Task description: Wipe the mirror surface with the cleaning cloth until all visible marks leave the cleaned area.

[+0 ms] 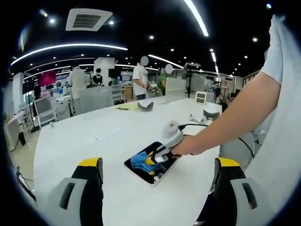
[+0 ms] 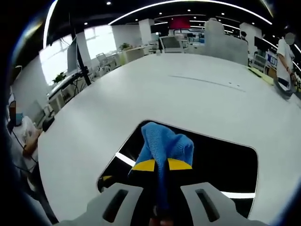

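On the white table (image 1: 108,141), the left gripper (image 1: 157,181) is held with jaws wide apart and empty short of the mirror (image 1: 151,163), onto which the blue cleaning cloth (image 2: 162,146) is pressed, clamped between the right gripper (image 2: 161,165) jaws.

a white table (image 1: 94,136) runs across both views. at its far edge, about 12 o'clock in the left gripper view, lies a grey object (image 1: 145,106); beyond it two people (image 1: 140,81) stand. a white box (image 1: 201,97) sits at 1 o'clock.
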The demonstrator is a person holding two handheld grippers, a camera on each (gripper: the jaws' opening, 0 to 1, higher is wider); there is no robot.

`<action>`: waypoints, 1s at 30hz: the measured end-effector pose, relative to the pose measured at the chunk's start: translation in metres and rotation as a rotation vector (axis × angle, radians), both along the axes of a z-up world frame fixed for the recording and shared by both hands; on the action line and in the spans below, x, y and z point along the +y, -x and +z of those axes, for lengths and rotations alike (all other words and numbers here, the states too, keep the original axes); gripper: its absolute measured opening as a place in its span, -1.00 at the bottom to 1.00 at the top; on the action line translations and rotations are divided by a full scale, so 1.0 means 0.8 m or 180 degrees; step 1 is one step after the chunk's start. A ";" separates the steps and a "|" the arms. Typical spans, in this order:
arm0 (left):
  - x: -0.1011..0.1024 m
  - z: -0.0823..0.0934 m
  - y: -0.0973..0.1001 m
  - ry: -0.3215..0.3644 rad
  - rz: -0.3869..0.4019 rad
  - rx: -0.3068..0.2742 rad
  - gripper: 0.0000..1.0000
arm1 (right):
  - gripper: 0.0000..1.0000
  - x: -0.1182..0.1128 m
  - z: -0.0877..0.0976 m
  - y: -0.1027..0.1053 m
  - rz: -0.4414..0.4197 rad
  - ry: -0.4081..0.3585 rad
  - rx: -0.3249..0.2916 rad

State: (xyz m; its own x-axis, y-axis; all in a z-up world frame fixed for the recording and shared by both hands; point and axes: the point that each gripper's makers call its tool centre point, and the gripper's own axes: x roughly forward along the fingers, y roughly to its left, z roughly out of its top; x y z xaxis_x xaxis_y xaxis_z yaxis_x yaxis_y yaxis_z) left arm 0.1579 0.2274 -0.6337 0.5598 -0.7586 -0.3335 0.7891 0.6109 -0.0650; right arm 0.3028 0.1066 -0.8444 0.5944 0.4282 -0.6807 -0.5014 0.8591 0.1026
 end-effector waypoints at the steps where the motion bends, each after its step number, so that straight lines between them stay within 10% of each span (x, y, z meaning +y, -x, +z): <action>1: 0.000 0.000 0.000 -0.0003 -0.0003 -0.0001 0.99 | -0.95 0.002 0.000 0.001 0.0020 0.0006 -0.0001; 30: 0.009 -0.004 -0.004 -0.0018 -0.0029 0.0014 0.99 | -0.95 0.061 0.001 0.015 0.0318 0.0047 -0.0068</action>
State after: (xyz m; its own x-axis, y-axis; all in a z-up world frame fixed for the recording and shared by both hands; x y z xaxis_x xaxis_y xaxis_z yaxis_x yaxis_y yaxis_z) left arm 0.1608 0.2343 -0.6371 0.5513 -0.7618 -0.3402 0.7944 0.6039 -0.0650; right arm 0.2907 0.1556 -0.8434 0.5636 0.4762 -0.6750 -0.5867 0.8060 0.0787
